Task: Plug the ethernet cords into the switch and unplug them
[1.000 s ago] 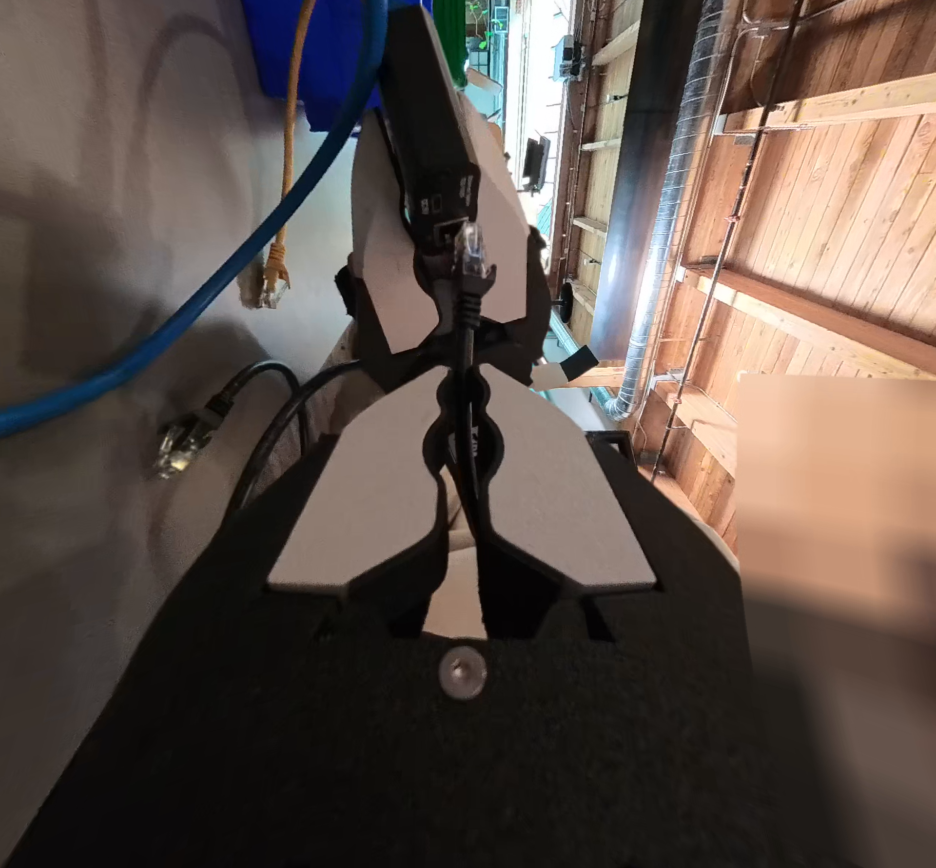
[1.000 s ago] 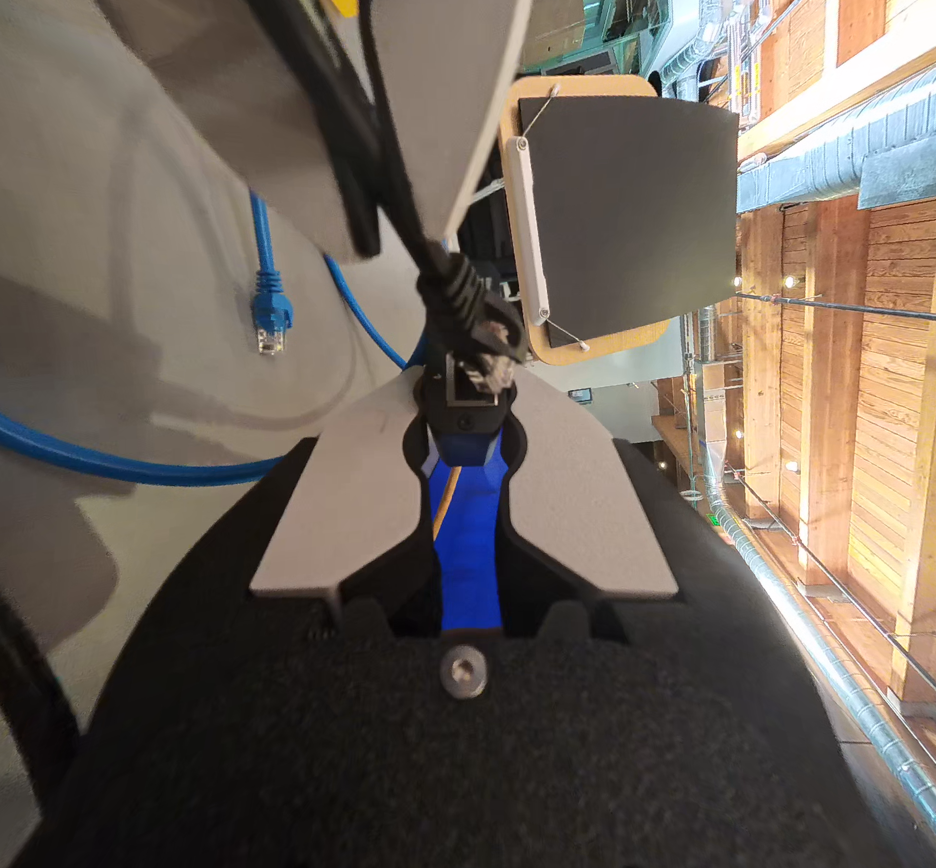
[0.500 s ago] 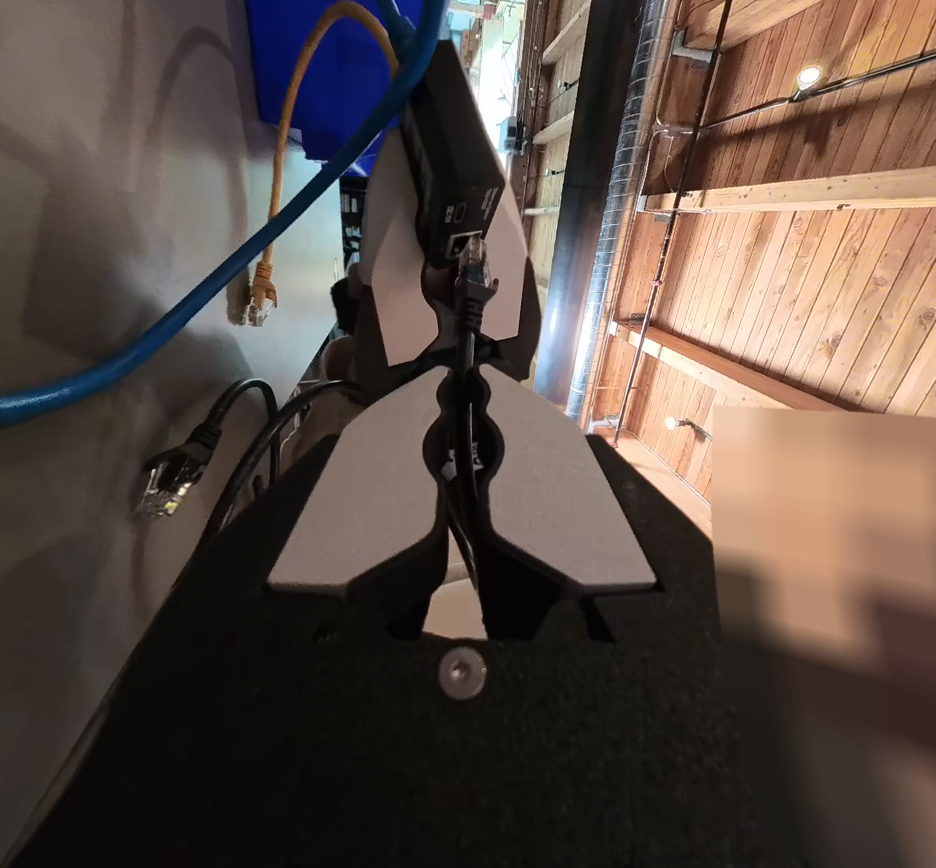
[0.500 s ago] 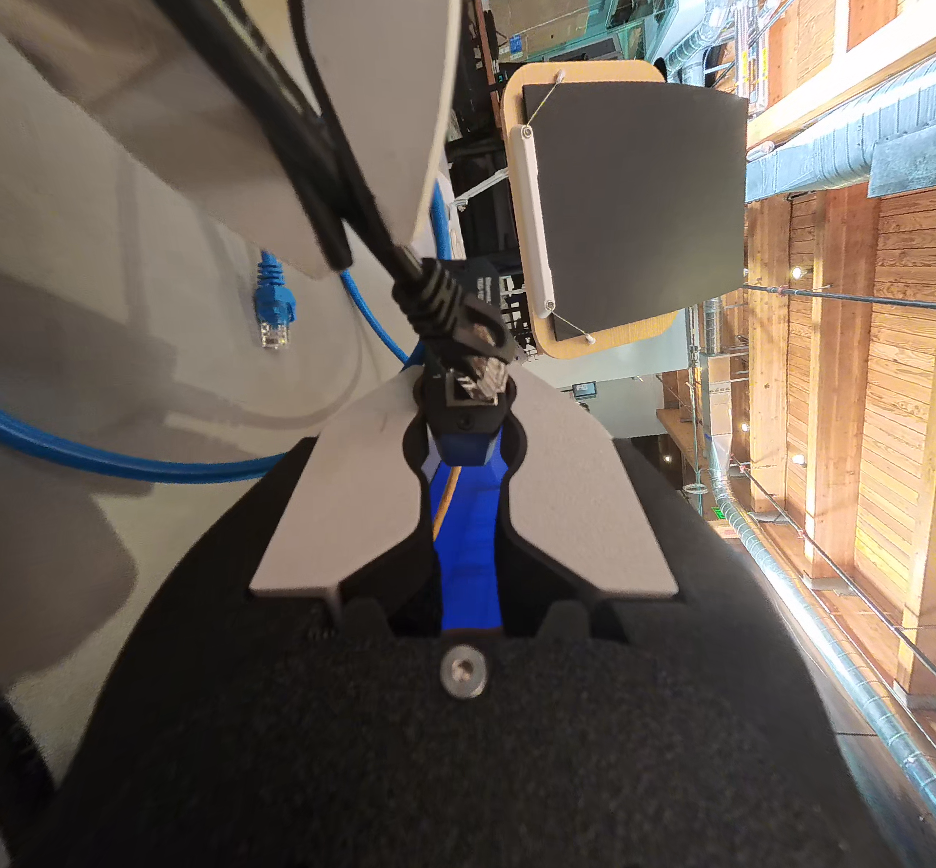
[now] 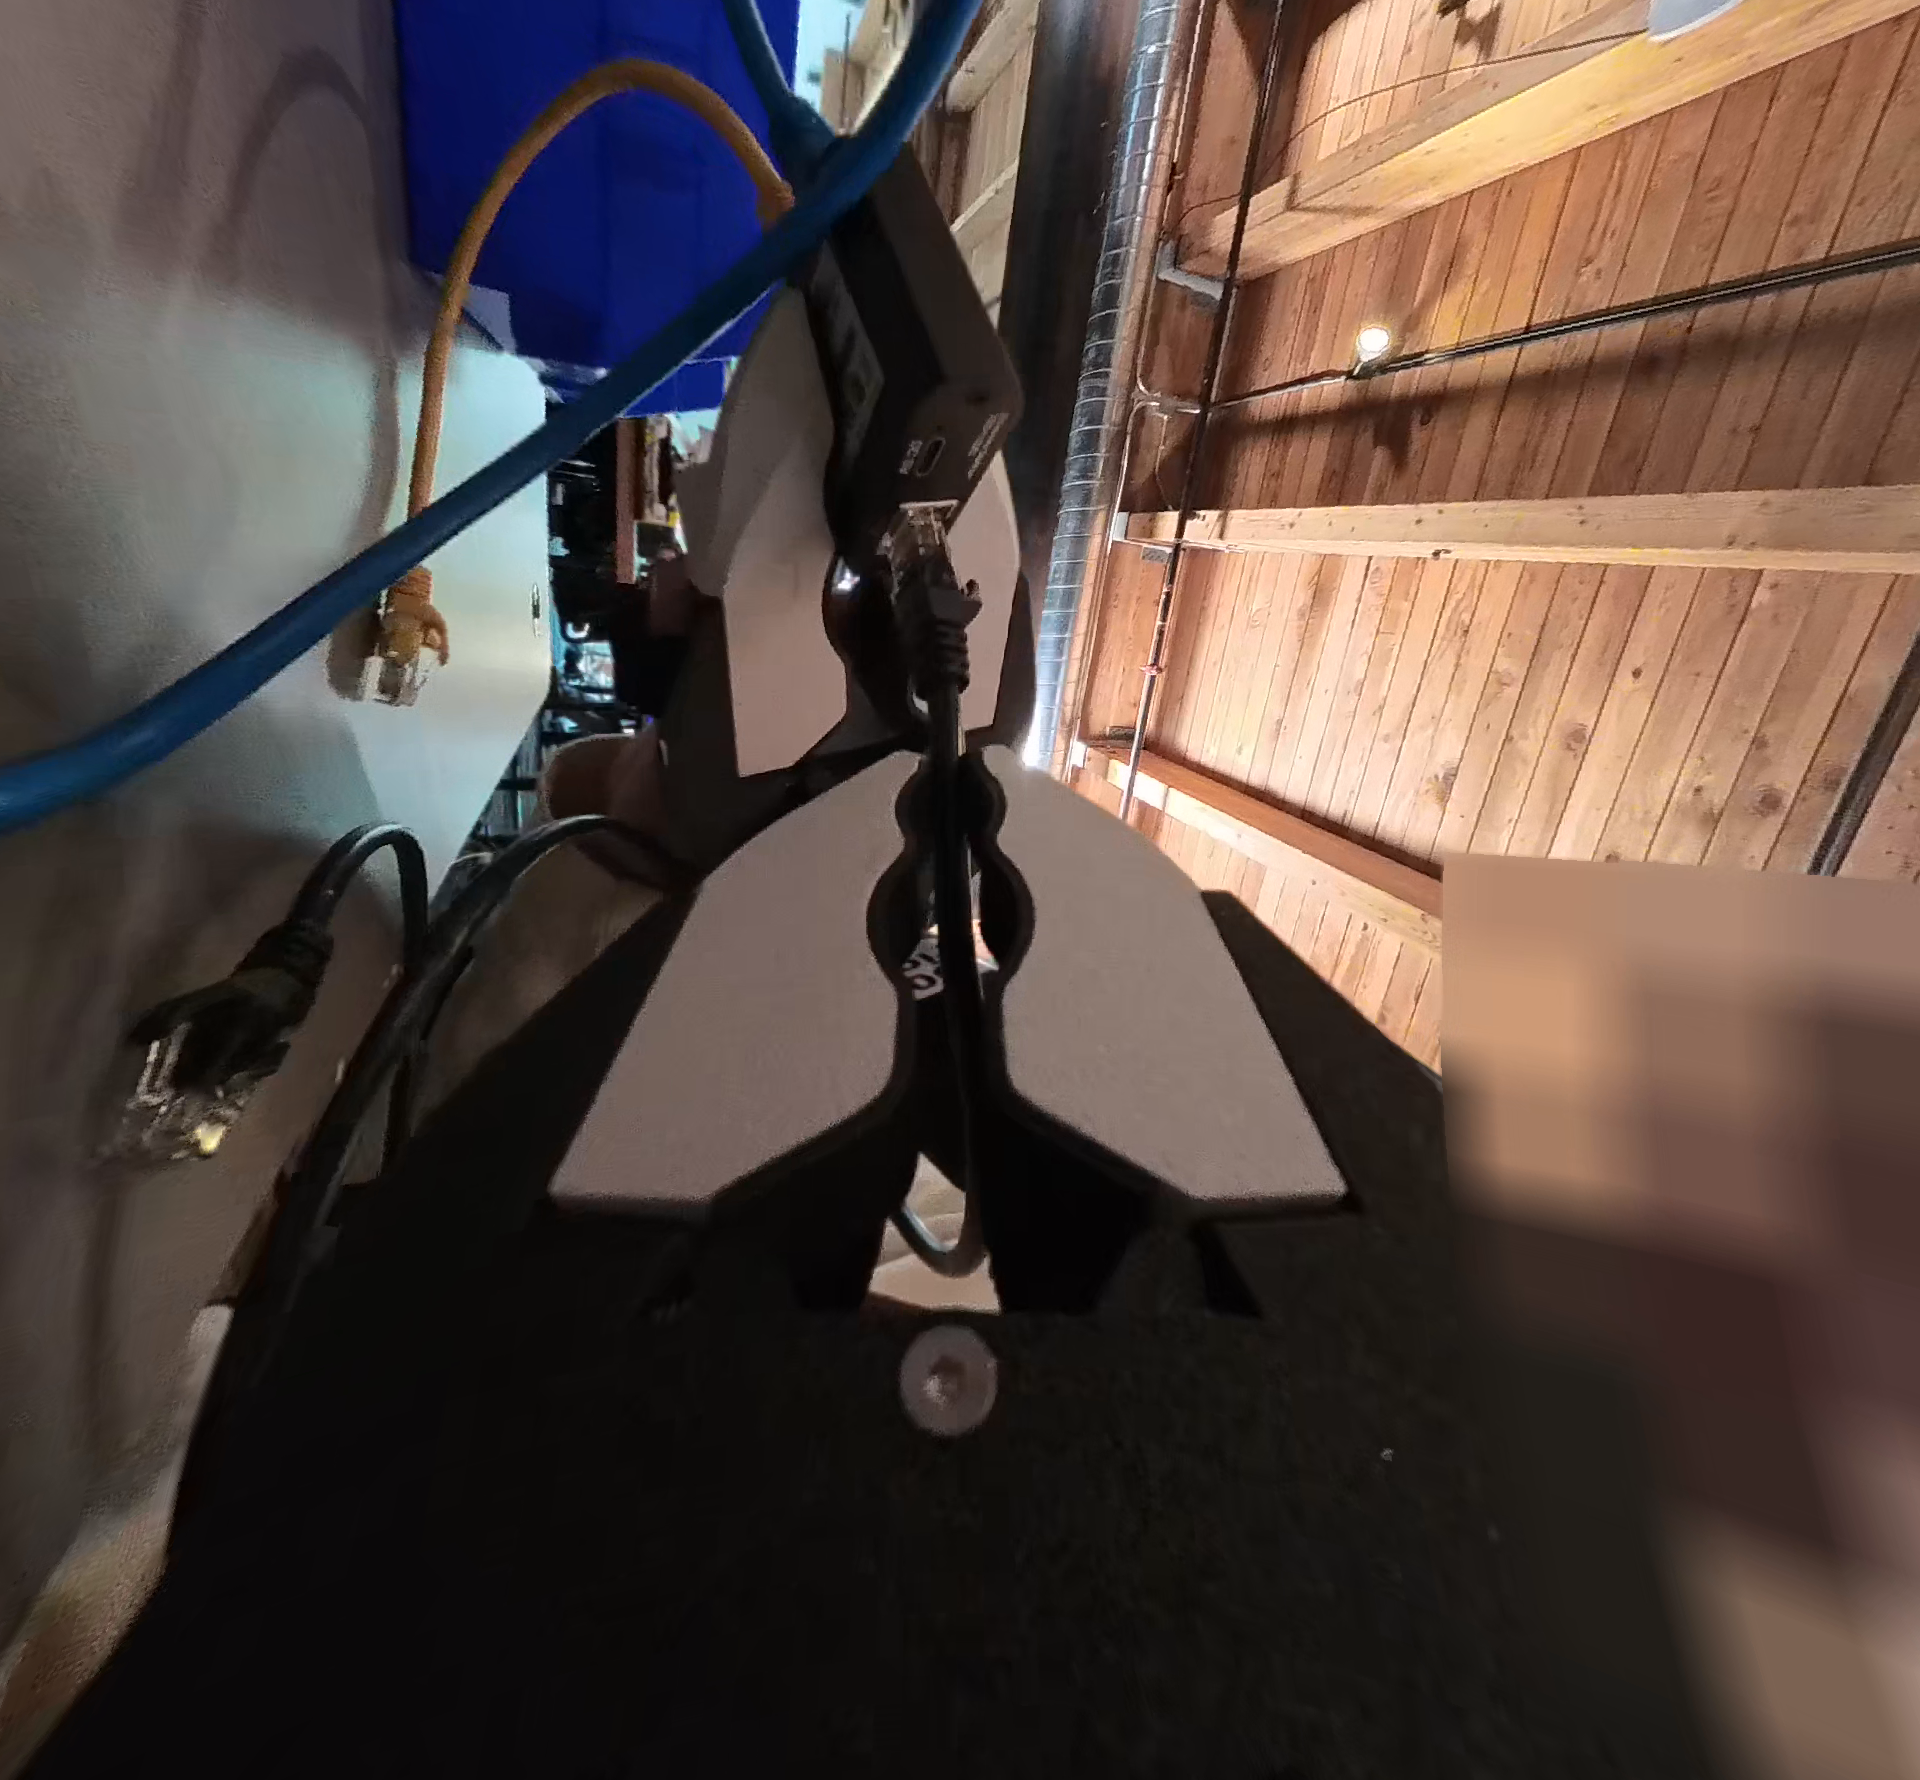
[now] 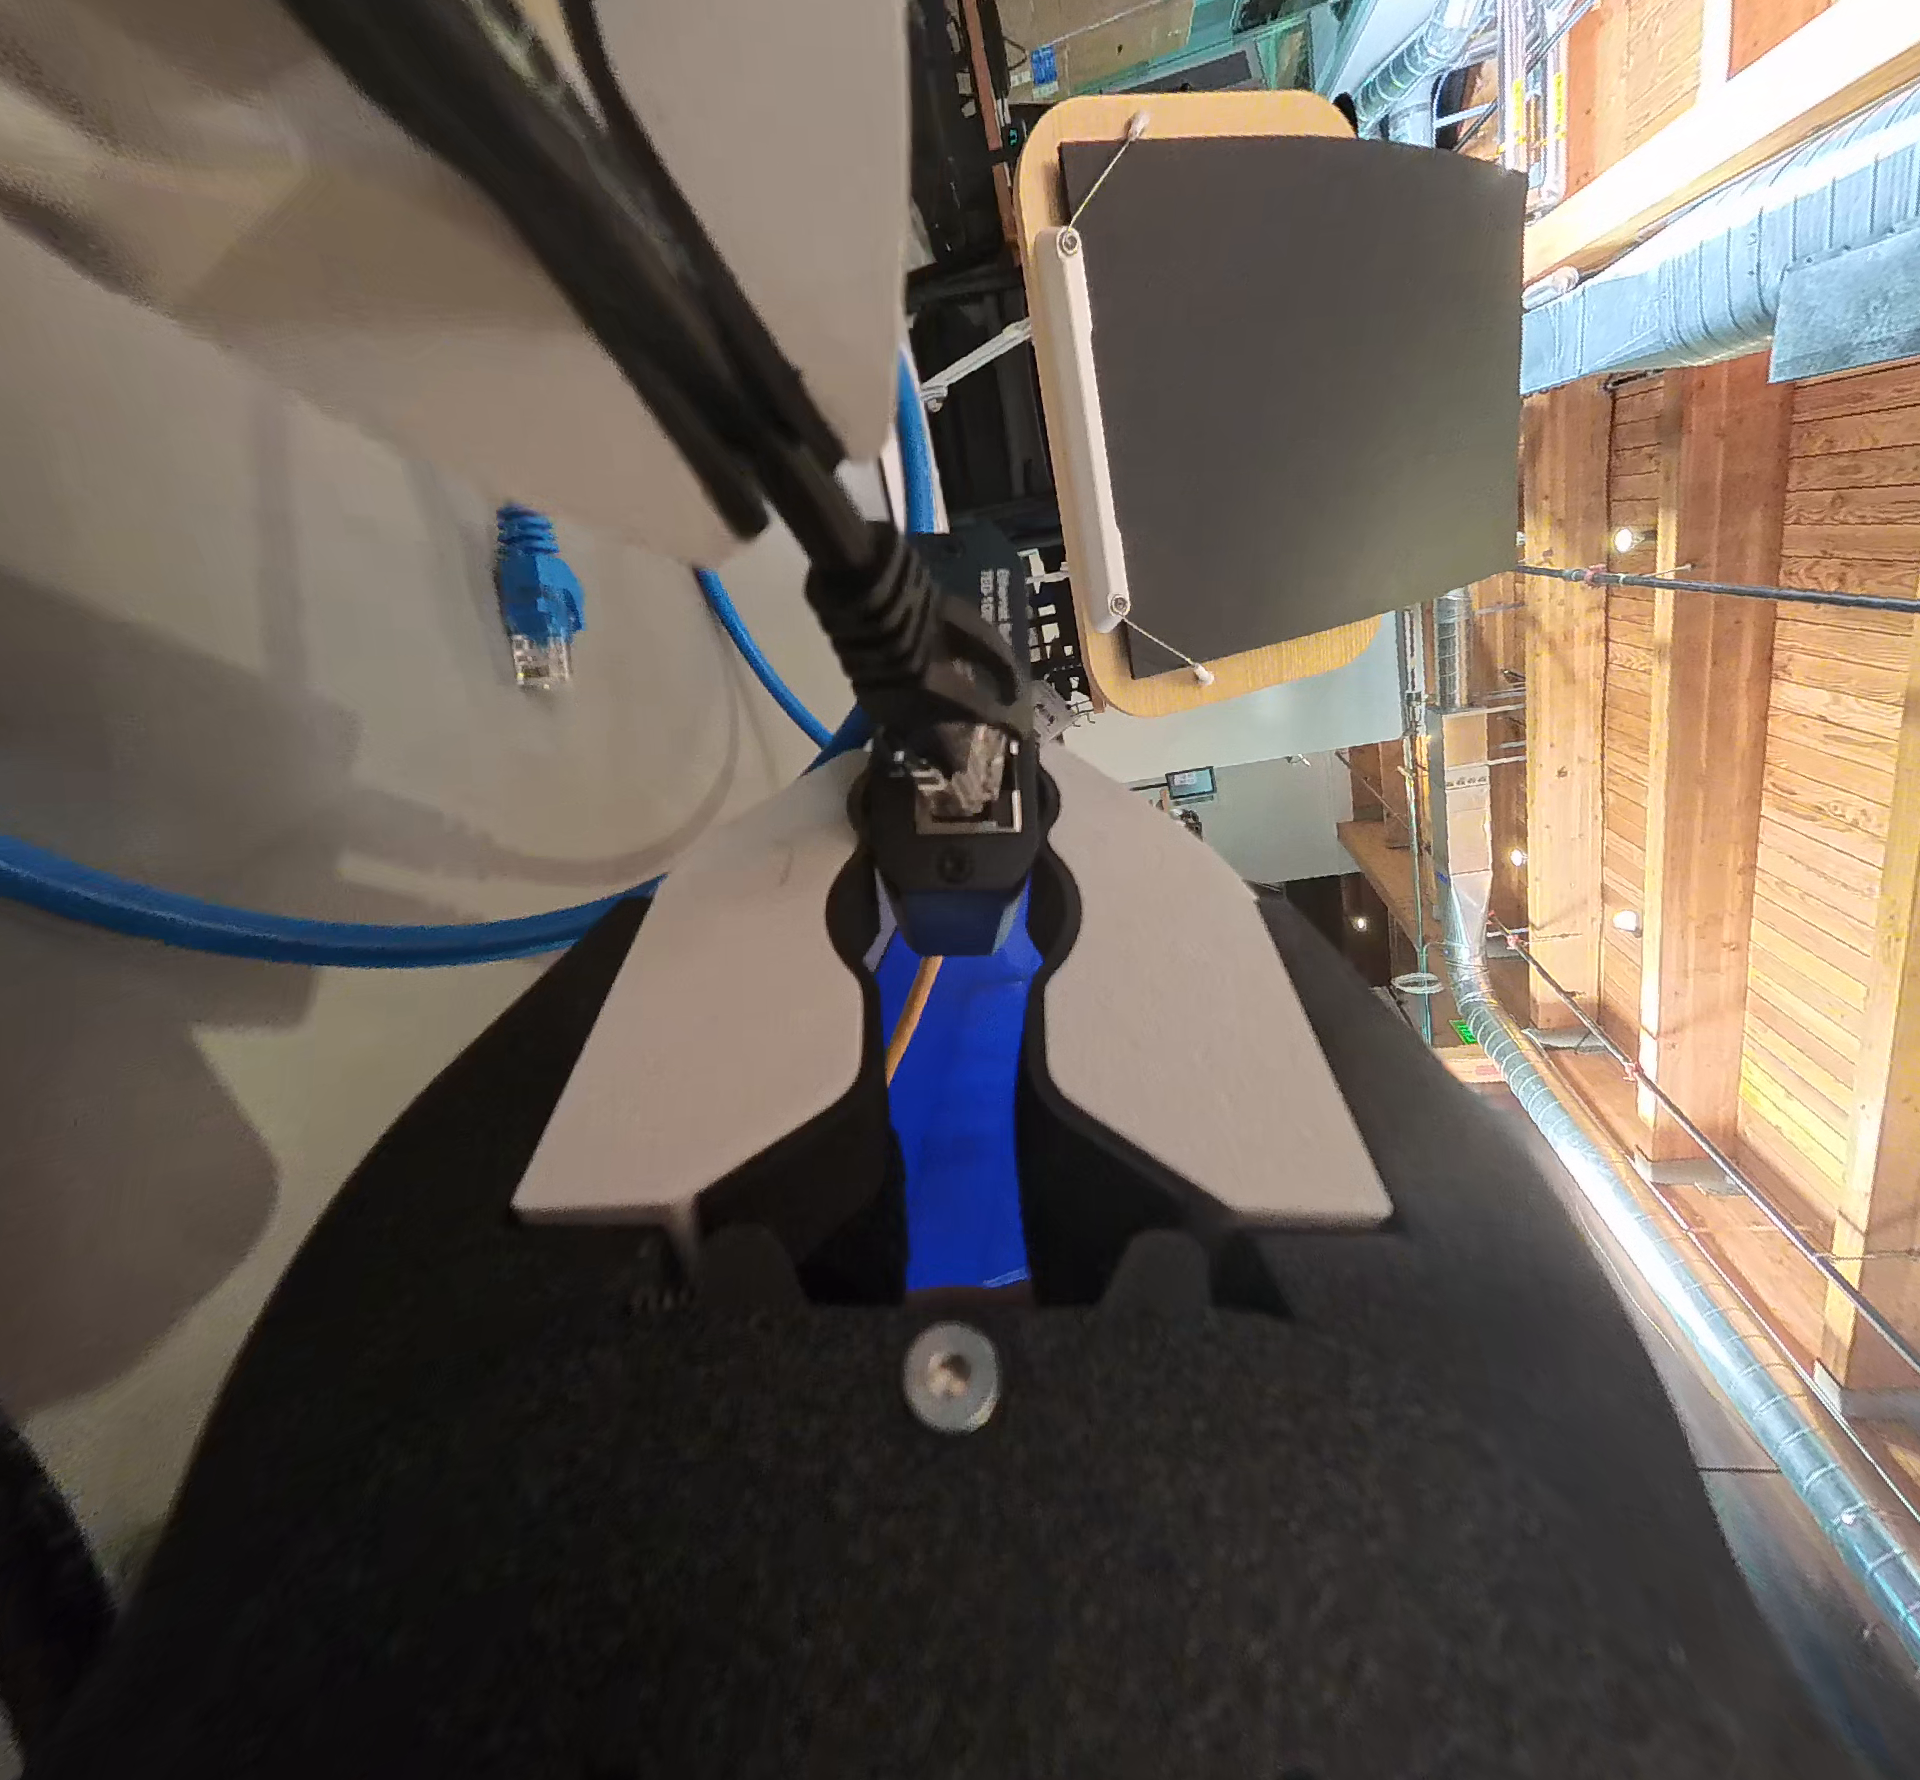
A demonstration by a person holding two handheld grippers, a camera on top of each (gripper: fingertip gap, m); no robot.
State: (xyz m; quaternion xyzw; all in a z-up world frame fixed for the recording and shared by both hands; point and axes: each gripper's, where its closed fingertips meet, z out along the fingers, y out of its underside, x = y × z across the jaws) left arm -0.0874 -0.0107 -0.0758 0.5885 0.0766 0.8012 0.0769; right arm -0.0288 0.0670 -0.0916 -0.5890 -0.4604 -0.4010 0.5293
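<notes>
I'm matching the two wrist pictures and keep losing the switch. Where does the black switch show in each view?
Left wrist view: the black switch is above centre, held end-on by the right gripper beyond the left gripper, the black cord's plug at its port.
Right wrist view: the switch sits at centre between the right gripper's fingertips, port facing the camera.
Shared landmark: the black plug at the port.

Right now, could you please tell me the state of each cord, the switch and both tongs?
left tongs: shut on the black cord.
black cord: plug tip at the switch's port, not clearly seated.
switch: held off the table in the right tongs.
right tongs: shut on the switch.
orange cord: loose, unplugged, lying on the table.
blue cord: this plug free, lying on the table.
</notes>
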